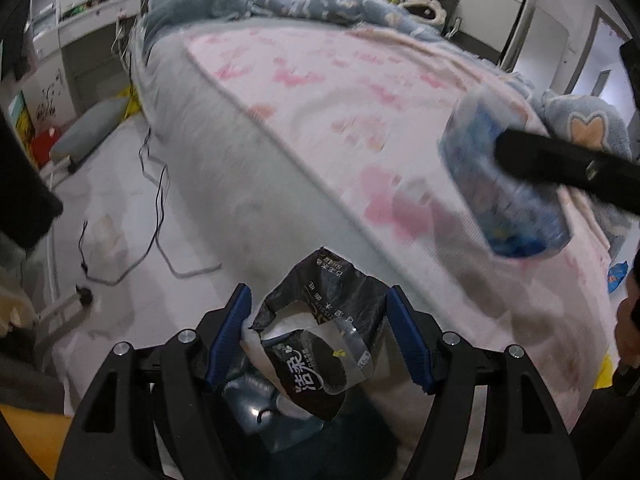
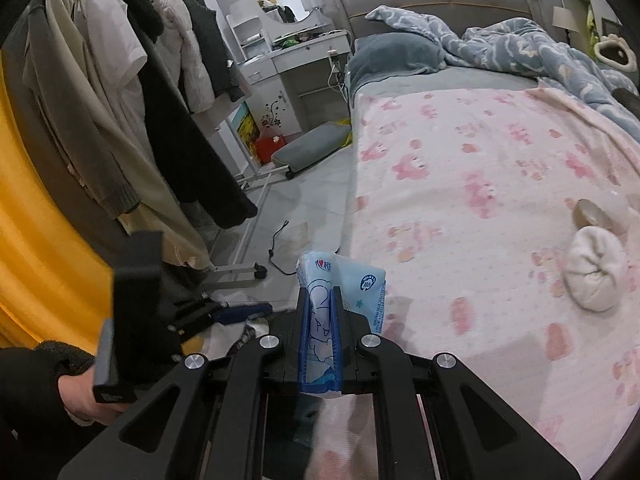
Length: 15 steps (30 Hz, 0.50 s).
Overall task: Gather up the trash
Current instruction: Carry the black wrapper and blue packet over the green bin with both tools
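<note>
We take the bed (image 2: 480, 184) with its pink patterned cover as our landmark. At its near edge our right gripper (image 2: 320, 332) has its fingers pressed together on a light blue tissue packet (image 2: 340, 280), which sticks up past the fingertips and is flattened between the blue pads. In the left wrist view the same packet (image 1: 504, 184) hangs above the cover on the bed's right side, blurred.

Our left gripper (image 1: 318, 332) sits just off the bed's near side, over the floor. Its fingers are spread, and between them lies a crumpled black tissue wrapper (image 1: 320, 320) with white printing, torn open; we cannot tell whether the pads touch it. Under the wrapper is a dark blue bag (image 1: 256, 408), its contents unclear.

On the bed, toward its right edge, lie a white balled sock (image 2: 596, 276) and a small round dish-like thing (image 2: 596, 216).
</note>
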### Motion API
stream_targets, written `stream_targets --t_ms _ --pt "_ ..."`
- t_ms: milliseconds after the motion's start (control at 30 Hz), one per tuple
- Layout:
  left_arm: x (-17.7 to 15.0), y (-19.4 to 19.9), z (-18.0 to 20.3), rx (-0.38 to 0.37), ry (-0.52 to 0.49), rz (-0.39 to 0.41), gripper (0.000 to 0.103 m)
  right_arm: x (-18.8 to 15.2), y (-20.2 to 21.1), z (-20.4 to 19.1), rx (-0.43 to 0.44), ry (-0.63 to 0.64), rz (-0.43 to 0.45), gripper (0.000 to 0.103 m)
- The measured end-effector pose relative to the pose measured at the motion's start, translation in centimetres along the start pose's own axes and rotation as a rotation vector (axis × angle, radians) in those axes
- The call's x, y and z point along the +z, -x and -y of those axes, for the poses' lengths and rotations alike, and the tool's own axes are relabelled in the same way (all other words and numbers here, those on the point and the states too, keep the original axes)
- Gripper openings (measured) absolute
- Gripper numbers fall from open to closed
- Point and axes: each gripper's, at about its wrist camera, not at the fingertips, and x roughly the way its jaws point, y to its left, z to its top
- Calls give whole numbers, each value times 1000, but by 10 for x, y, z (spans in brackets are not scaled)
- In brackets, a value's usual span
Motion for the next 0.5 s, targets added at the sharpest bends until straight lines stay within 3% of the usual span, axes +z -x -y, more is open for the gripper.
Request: stream_targets --t_ms 233,500 --pt "-36 -16 -20 43 -5 -93 72 -3 -19 -21 10 -2 -20 10" --pt "-82 -39 -49 77 11 -253 72 -5 -48 -44 28 9 -71 10"
